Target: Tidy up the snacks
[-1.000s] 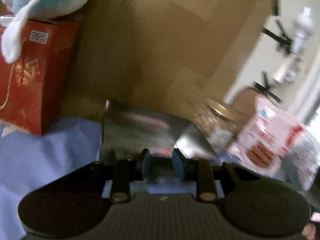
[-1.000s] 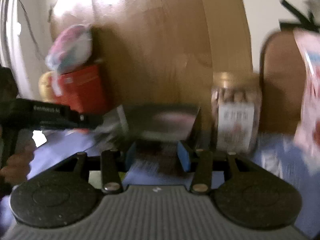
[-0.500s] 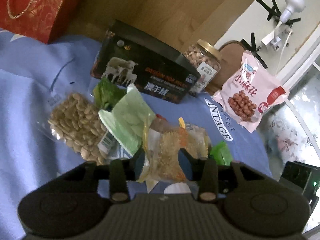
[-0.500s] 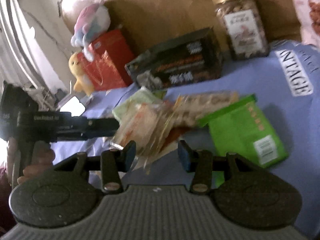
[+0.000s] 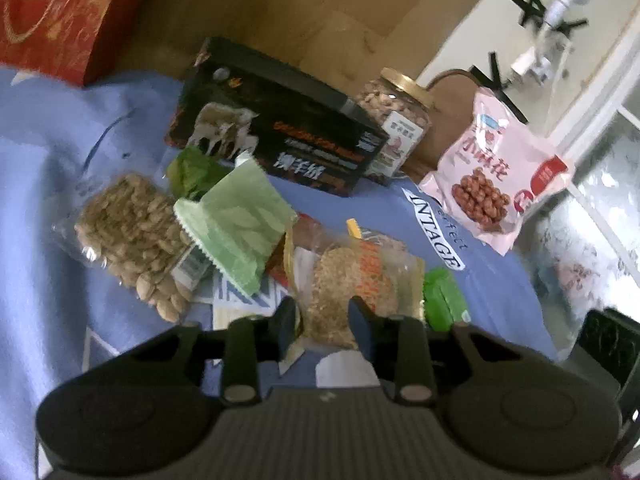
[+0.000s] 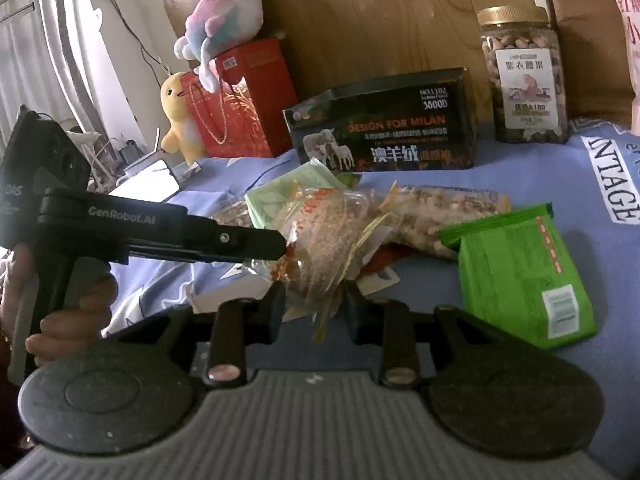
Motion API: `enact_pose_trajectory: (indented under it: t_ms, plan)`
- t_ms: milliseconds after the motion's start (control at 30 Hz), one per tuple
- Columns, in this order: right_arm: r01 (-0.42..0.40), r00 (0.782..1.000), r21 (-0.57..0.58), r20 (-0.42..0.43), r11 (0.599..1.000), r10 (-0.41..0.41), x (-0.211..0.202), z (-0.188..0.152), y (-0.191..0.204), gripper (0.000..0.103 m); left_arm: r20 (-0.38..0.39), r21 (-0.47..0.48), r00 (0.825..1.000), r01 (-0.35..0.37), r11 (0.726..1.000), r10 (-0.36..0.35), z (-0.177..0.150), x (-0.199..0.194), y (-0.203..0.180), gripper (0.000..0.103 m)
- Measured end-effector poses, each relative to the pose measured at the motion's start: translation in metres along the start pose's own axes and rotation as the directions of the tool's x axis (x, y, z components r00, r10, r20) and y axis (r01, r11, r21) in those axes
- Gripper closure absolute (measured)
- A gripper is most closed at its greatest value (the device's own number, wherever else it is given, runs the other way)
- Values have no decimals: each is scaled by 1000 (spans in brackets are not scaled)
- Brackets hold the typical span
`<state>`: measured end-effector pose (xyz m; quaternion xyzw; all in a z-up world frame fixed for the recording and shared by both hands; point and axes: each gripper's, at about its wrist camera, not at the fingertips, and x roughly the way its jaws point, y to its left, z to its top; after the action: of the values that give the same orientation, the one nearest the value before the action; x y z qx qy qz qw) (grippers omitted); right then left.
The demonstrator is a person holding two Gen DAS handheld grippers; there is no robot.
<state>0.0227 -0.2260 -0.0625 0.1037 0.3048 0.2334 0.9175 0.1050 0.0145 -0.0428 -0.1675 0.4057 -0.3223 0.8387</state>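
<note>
Snacks: both grippers on one clear packet

Snacks lie heaped on the blue bedsheet [image 6: 560, 168], and I have both hands at the same item: the clear crumb packet [image 5: 352, 280] on top of the pile. My left gripper [image 5: 322, 320] stands partly open with the packet's near end between its pads; I cannot tell whether they press on it. My right gripper [image 6: 314, 306] has just been closing, and the packet's crinkled lower edge sits between its pads; the film looks pinched there, but I would not swear to a firm hold. In the right wrist view the left gripper comes in from the left, its tip touching the packet's side.

What the coming move turns on: the packet lies directly ahead of both grippers, its long axis running away from me towards the black box [image 6: 384, 136]. The two grippers sit about equally close, on neighbouring edges. The green pouch [image 6: 516, 276] lies just to the right, the pale green sachet [image 5: 236, 224] to the left, partly under the packet.
</note>
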Motion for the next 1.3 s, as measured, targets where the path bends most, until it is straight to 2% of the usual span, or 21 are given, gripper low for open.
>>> enact_pose_trajectory:
  t_ms: [133, 233, 300, 400, 533, 600, 767, 967, 1067, 1133, 1200, 1300]
  plan:
    - [-5, 1000, 6, 1, 1000, 5, -1, 0, -2, 68, -13, -30, 1000, 25, 999, -26, -1, 2, 6, 62]
    - [-8, 1000, 11, -1, 1000, 8, 0, 0, -2, 67, -7, -18, 1000, 24, 1000, -25, -3, 2, 4, 66]
    - [2, 1000, 9, 3, 1000, -2, 0, -1, -1, 68, -7, -10, 999, 32, 999, -32, -4, 1, 1, 73]
    - [3, 999, -6, 41, 1000, -3, -7, -1, 2, 71, -13, -8, 999, 41, 999, -41, 0, -5, -4, 75]
    - [-25, 997, 27, 76, 999, 23, -14, 16, -1, 72, 19, 29, 998, 58, 998, -59, 21, -17, -14, 75]
    - [-24, 994, -17, 106, 1000, 26, -16, 37, 3, 72, 65, 50, 996, 63, 997, -66, 42, -24, -20, 75]
    - [27, 985, -114, 171, 993, -8, 11, 95, 10, 72, 163, 88, 987, -9, 996, -5, 103, -13, -23, 74]
    - [53, 990, -74, 137, 996, -43, 82, 150, -21, 72, 162, 36, 982, -107, 994, 100, 164, 37, 1, 74]
    - [83, 994, -54, 81, 995, -78, 113, 162, -34, 68, 139, 31, 978, -158, 987, 152, 172, 61, 9, 73]
    - [141, 988, -56, 72, 989, -136, 122, 162, -37, 65, 135, 34, 976, -174, 984, 168, 170, 66, 12, 73]
    - [167, 981, -54, 112, 984, -160, 114, 159, -39, 65, 161, 43, 977, -146, 988, 138, 164, 57, 12, 73]
    - [144, 975, -42, 174, 989, -135, 87, 150, -36, 65, 203, 61, 974, -112, 992, 98, 152, 27, 14, 73]
